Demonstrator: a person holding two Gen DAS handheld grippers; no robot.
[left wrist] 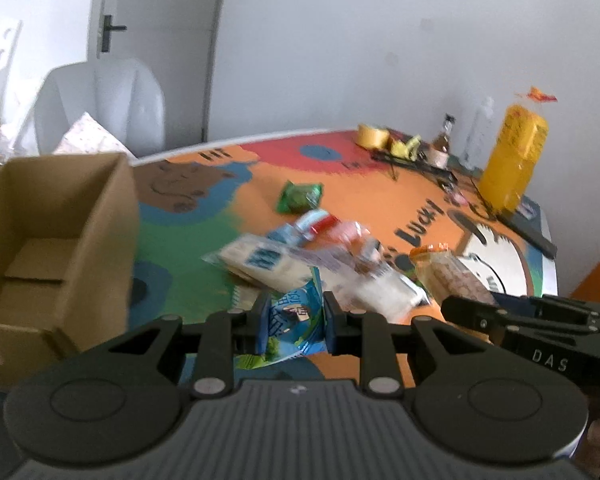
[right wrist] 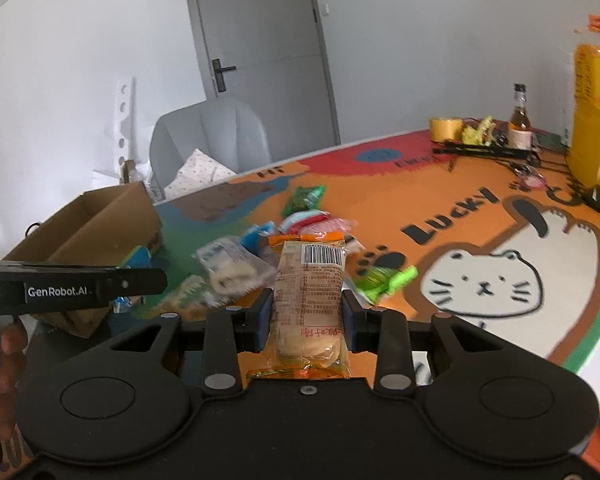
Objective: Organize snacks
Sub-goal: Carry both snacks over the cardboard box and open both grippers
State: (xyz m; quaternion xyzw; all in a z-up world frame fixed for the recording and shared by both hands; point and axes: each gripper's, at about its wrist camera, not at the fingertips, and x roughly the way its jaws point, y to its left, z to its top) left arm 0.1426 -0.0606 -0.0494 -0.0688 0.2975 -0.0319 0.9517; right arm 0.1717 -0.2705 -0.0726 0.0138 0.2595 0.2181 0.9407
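My left gripper (left wrist: 291,322) is shut on a blue snack packet (left wrist: 294,322), held above the colourful table mat (left wrist: 380,184). My right gripper (right wrist: 307,316) is shut on an orange-edged pastry packet (right wrist: 308,292) with a barcode, lifted off the table. That pastry packet (left wrist: 446,276) and the right gripper's body show at the right of the left wrist view. A loose pile of snacks (left wrist: 300,256) lies mid-table, with a green packet (left wrist: 300,197) behind it. An open cardboard box (left wrist: 52,240) stands at the left, and in the right wrist view the box (right wrist: 96,224) sits left of the pile.
At the far right stand a tall yellow bag (left wrist: 514,160), a small bottle (left wrist: 442,140), a yellow tape roll (left wrist: 372,136) and a black rack (right wrist: 484,150). A grey chair (right wrist: 212,140) with a cushion is behind the table. A bright green wrapper (right wrist: 384,280) lies by the cat drawing.
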